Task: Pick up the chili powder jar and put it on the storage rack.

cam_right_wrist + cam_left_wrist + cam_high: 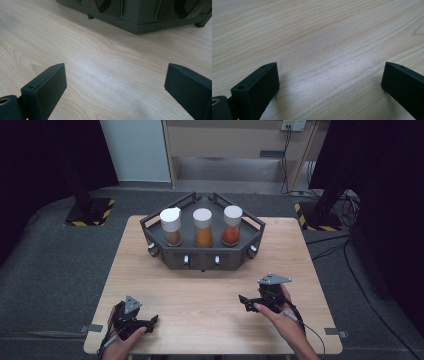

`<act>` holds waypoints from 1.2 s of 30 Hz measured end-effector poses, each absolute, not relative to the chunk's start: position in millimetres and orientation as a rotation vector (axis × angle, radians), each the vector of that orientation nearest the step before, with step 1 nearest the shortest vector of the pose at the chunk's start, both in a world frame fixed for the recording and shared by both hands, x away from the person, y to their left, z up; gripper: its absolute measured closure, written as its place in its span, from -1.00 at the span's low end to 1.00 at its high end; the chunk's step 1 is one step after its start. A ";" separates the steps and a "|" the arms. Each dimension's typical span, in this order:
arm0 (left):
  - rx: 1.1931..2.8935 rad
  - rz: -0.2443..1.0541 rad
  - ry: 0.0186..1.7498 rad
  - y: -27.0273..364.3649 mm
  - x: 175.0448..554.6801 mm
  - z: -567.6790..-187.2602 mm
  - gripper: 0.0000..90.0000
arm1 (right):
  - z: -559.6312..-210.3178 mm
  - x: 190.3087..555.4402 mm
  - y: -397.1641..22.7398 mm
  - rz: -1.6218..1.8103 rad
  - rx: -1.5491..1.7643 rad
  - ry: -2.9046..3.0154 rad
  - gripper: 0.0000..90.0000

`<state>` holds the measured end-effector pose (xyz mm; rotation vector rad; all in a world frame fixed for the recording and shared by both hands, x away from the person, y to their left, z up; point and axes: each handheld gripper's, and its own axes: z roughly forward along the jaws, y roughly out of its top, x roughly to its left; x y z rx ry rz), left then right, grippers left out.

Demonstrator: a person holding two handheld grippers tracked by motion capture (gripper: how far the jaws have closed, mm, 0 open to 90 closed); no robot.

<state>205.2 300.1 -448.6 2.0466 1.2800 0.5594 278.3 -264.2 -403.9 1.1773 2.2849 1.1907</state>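
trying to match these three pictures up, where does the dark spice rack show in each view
High view: the dark spice rack stands at the table's far middle, holding three white-capped jars.
Left gripper view: not in it; bare wooden table lies ahead of the open jaws.
Right gripper view: the rack's lower front runs along the top edge, ahead of the open jaws.
Shared landmark: the light wood-grain tabletop.

High view looks down on the table (pixel 150 285); both gripper views skim its wood closely.
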 end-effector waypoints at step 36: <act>2.046 0.560 1.280 300.0 205.2 -448.6 -1.00 | -429.8 263.7 -233.9 1.149 1.104 2.379 -0.91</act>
